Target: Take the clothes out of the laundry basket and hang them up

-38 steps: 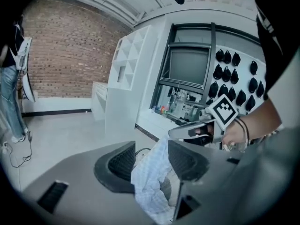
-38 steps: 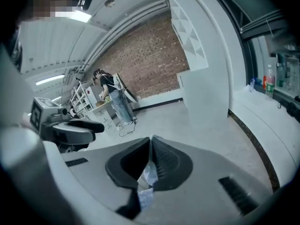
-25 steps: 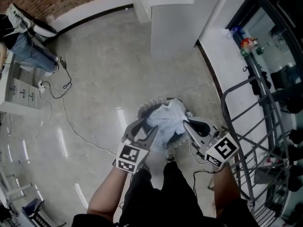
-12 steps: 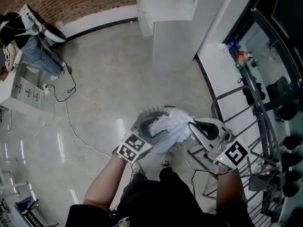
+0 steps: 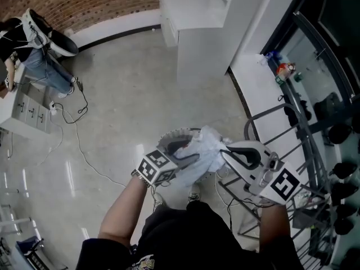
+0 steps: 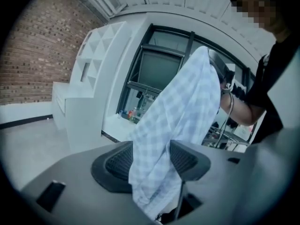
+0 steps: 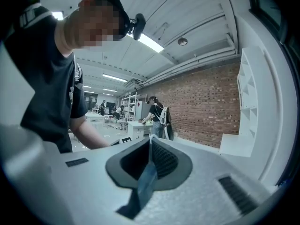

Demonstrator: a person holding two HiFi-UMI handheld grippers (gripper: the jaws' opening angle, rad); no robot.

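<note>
Checked garment (image 5: 207, 148) higher above laundry basket (image 5: 169, 136) than second ago, so lift-out under way, hanging next. Right hand-held gripper (image 5: 226, 151) pinched tight on cloth edge, carrying it. Left hand-held gripper (image 5: 188, 153) jaws just been opening, now wide apart; cloth hangs loose between them, not gripped.
</note>
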